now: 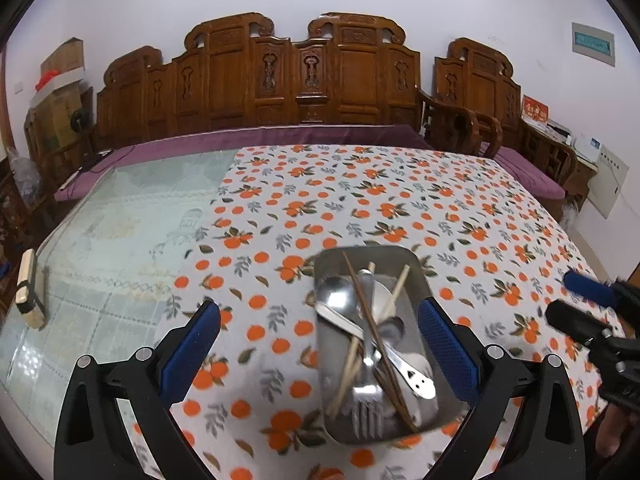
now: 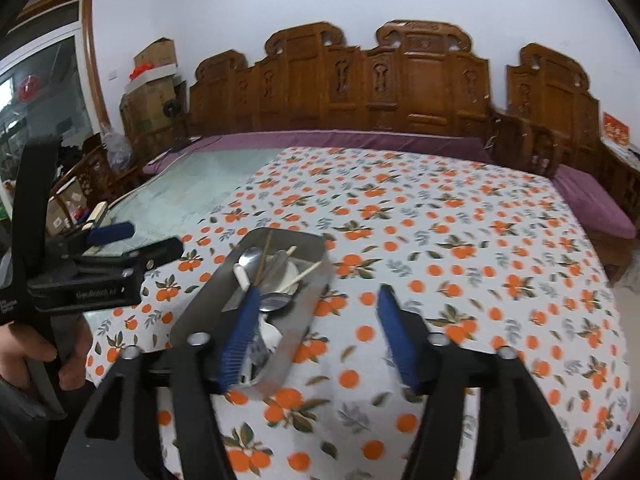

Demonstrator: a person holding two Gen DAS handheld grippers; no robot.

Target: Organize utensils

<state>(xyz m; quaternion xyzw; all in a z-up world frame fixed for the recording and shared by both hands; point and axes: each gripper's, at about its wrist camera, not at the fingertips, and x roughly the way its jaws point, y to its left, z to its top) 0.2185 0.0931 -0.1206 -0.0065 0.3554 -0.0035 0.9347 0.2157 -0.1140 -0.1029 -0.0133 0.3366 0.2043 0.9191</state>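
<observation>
A steel tray [image 1: 416, 276] lies on the orange-print cloth and holds a jumble of utensils: a fork [image 1: 366, 400], a steel spoon [image 1: 336, 296], a dark chopstick [image 1: 376, 340] and pale chopsticks [image 1: 396, 288]. My left gripper [image 1: 320, 308] hovers above the tray, open wide, with its blue pads apart on either side of it. The right gripper [image 2: 320, 292] is open with nothing held; its left pad overlaps the tray [image 2: 208, 304] in the right wrist view. That gripper also shows at the right edge of the left wrist view [image 1: 558, 296]. My left gripper [image 2: 154, 237] appears at the left.
The cloth [image 1: 440, 208] covers the right part of a glass-topped table [image 1: 132, 216]. A wooden-backed brush [image 1: 30, 292] rests at the table's left edge. A carved wooden bench [image 1: 304, 80] with a purple cushion stands behind. A person's hand [image 2: 32, 356] grips the left tool.
</observation>
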